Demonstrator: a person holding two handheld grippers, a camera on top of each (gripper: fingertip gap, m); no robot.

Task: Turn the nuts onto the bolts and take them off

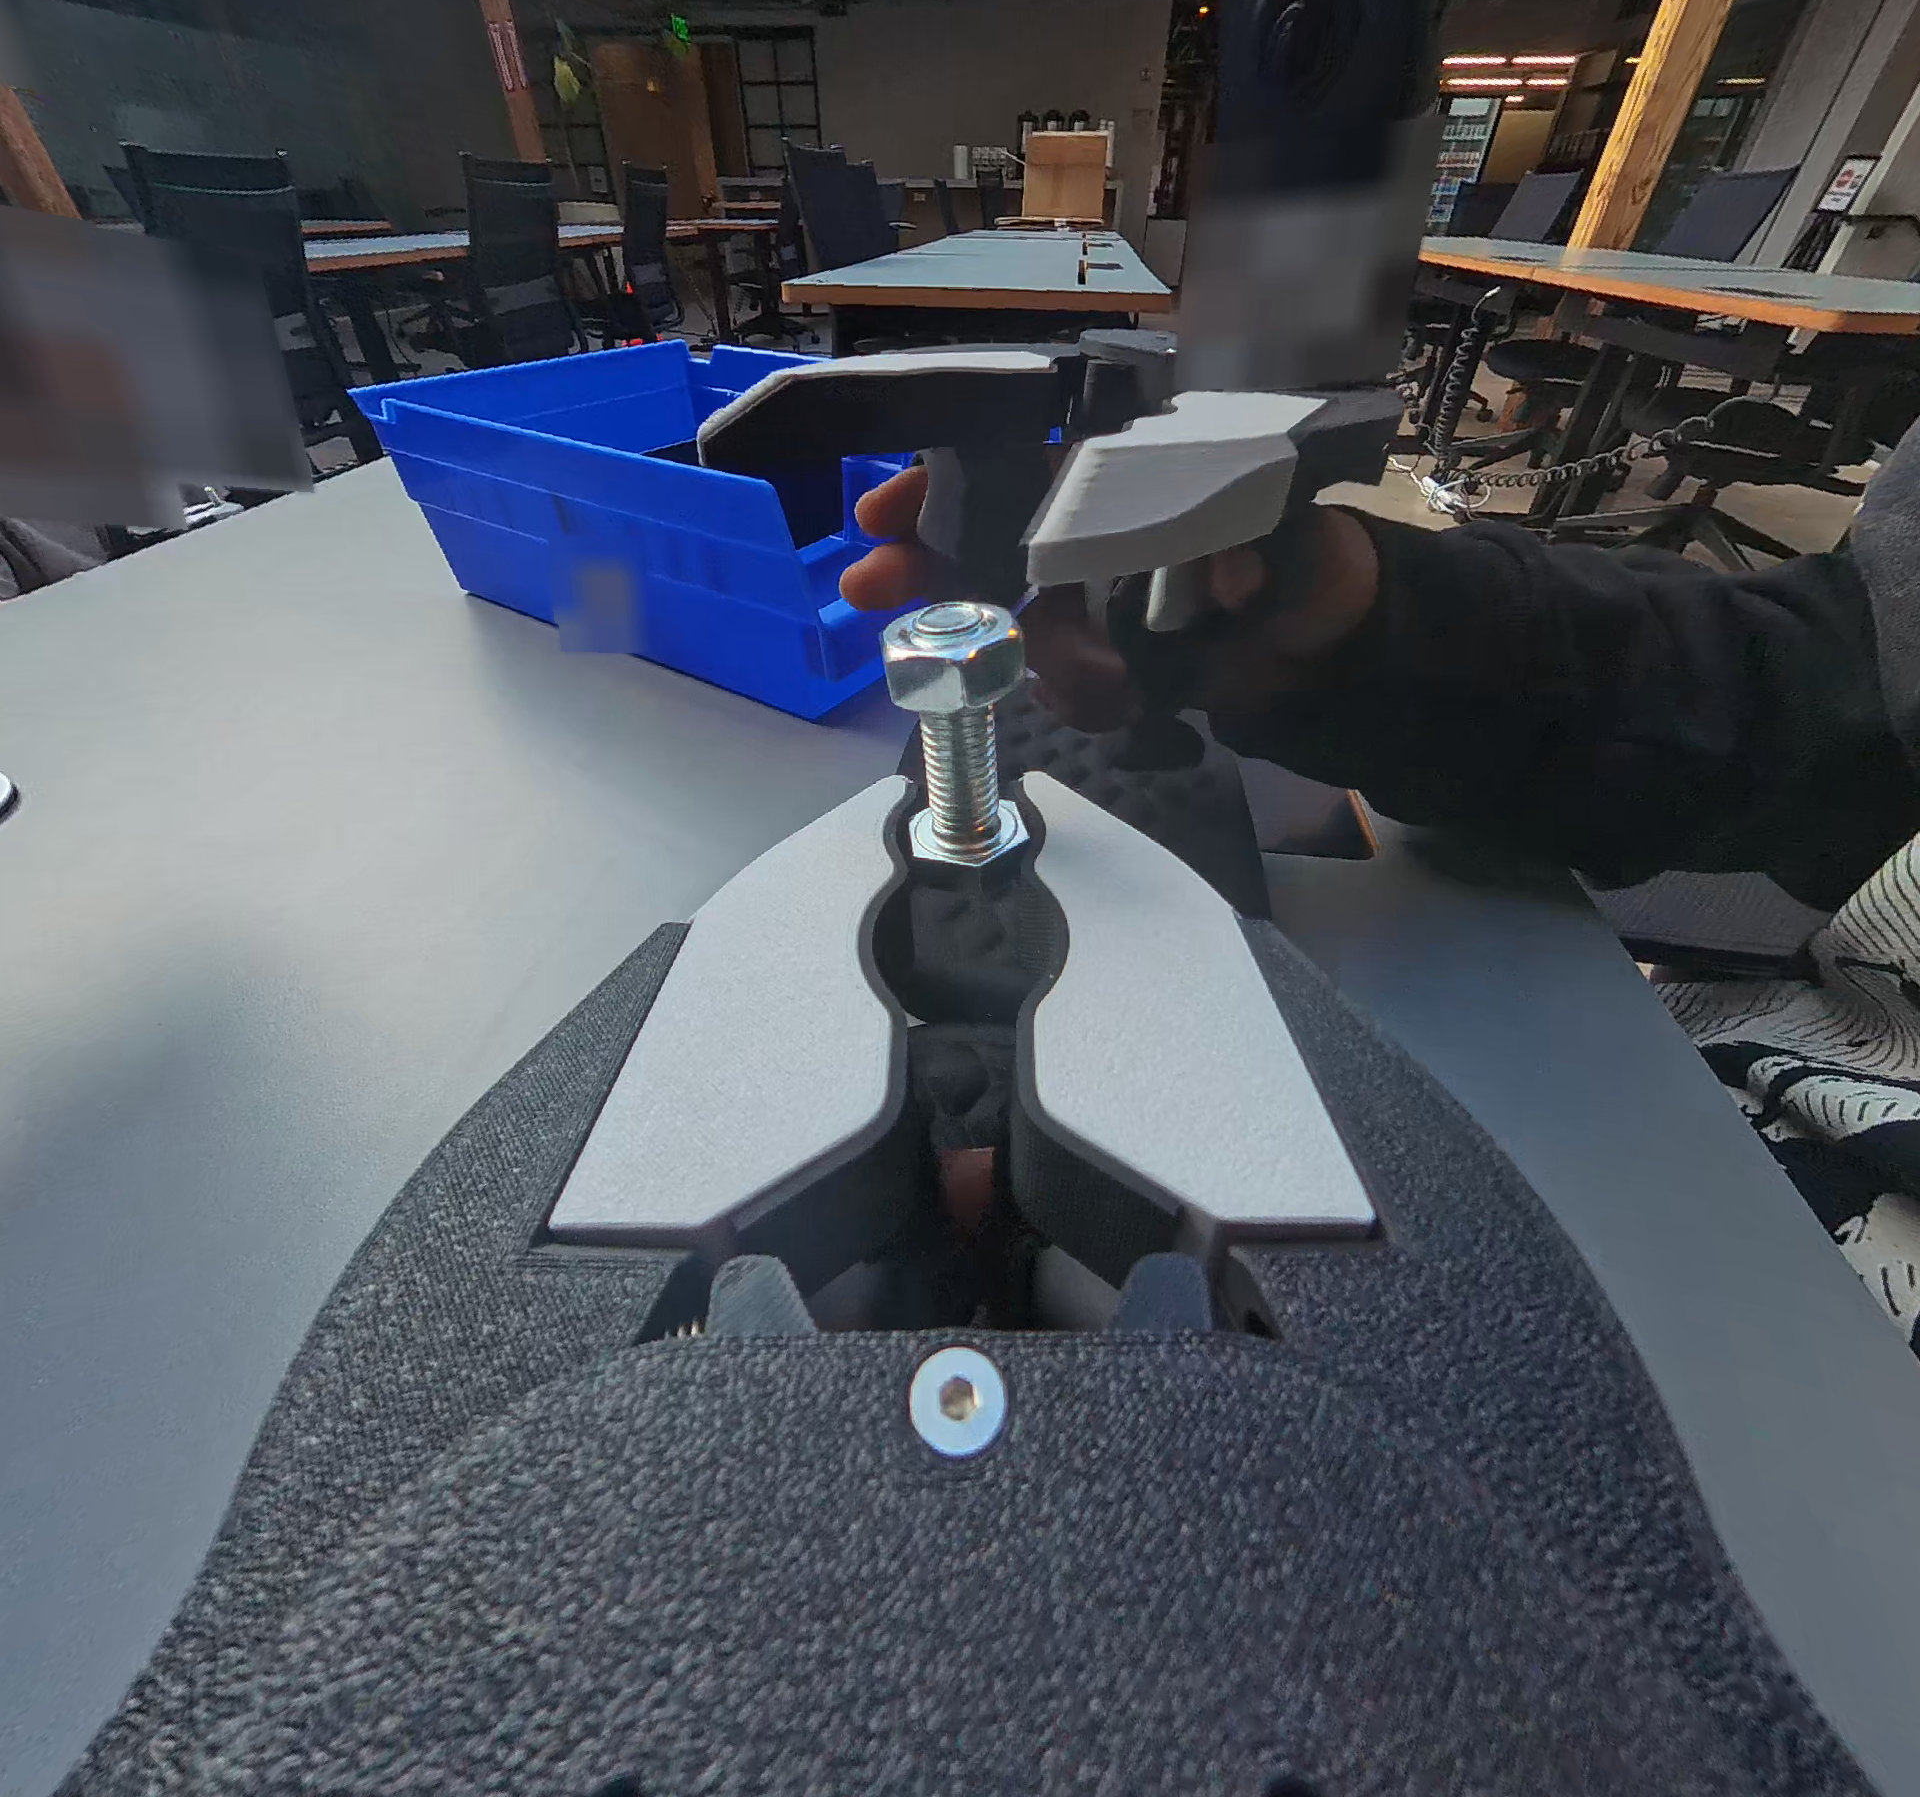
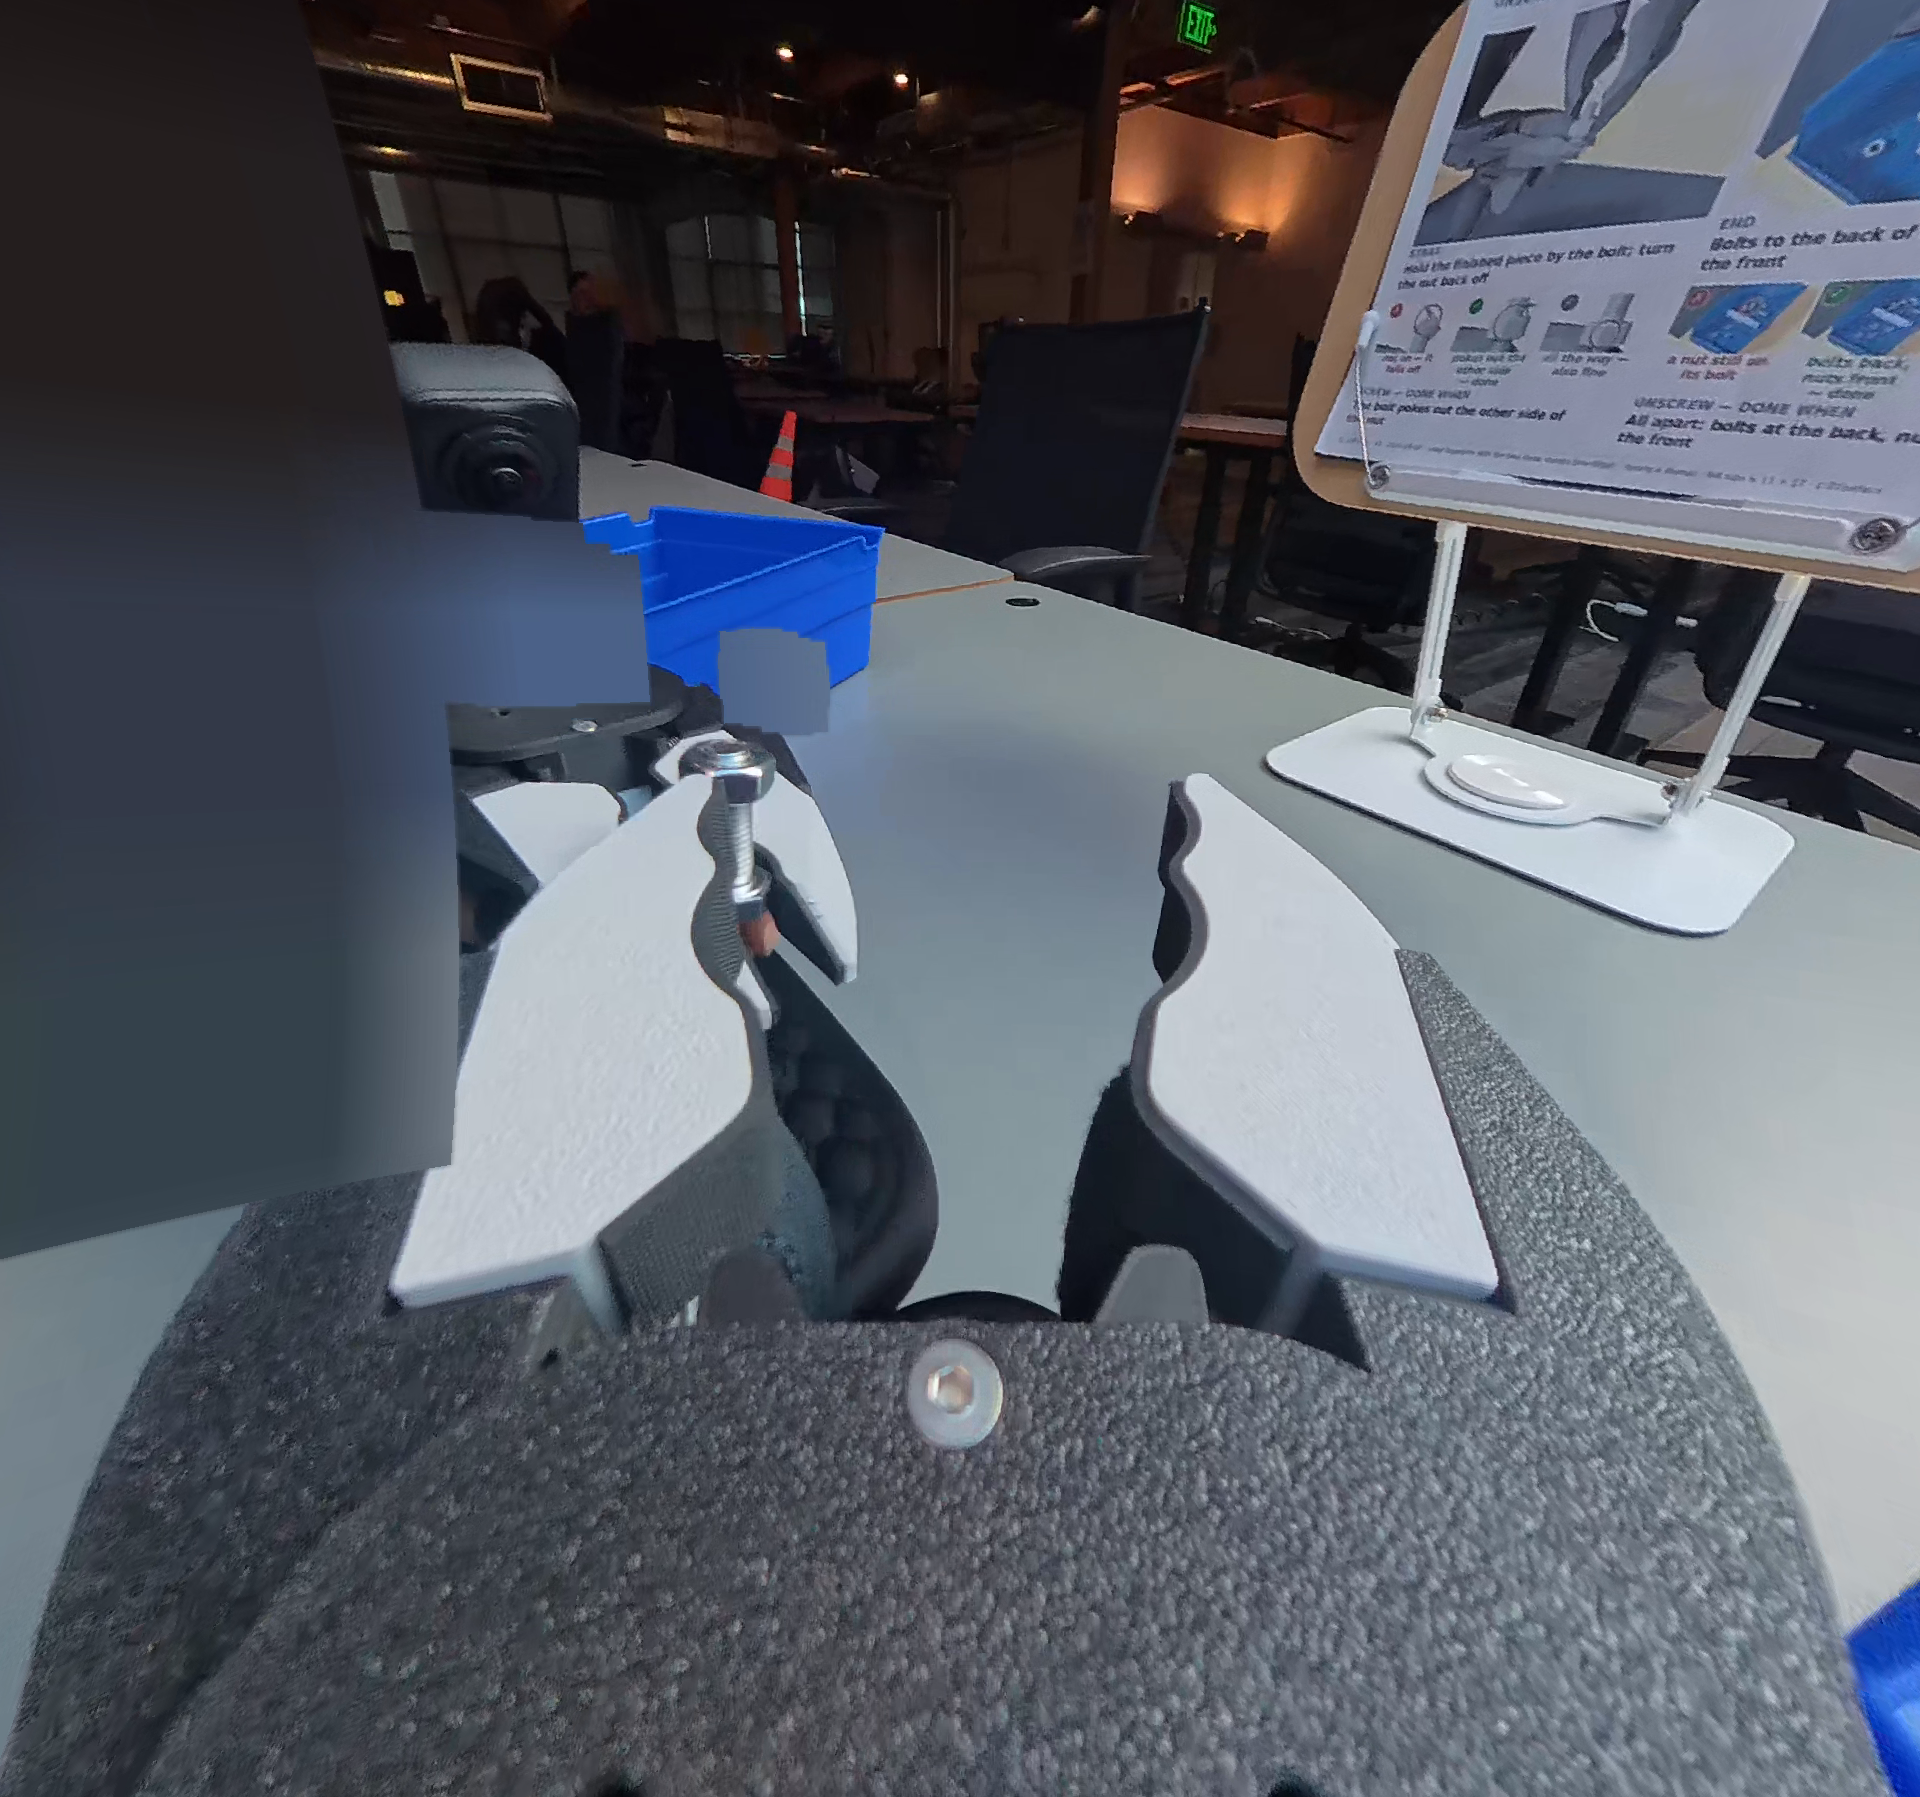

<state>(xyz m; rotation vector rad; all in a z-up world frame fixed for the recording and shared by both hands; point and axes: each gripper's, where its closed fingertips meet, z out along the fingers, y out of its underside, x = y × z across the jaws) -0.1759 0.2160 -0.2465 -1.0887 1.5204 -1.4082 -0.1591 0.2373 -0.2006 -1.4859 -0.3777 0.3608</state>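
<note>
A silver bolt (image 1: 958,760) stands upright with a hex piece on its top end (image 1: 951,658) and another at its lower end (image 1: 971,841). I cannot tell which is the nut. My left gripper (image 1: 968,848) is shut on the lower end and holds the bolt above the grey table (image 1: 312,812). My right gripper (image 1: 873,495) is open and empty. It hovers just above and behind the bolt's top without touching it. In the right wrist view the bolt (image 2: 732,828) shows beside the tip of one finger of my right gripper (image 2: 945,802), with the left gripper (image 2: 753,900) clamped under it.
A blue bin (image 1: 623,500) sits on the table behind the bolt, and also shows in the right wrist view (image 2: 758,594). An instruction sheet on a white stand (image 2: 1527,812) is at the right. A black-sleeved hand (image 1: 1455,656) holds the right gripper. The table edge runs along the right. Some 5 cm of space lies between my two pairs of fingers.
</note>
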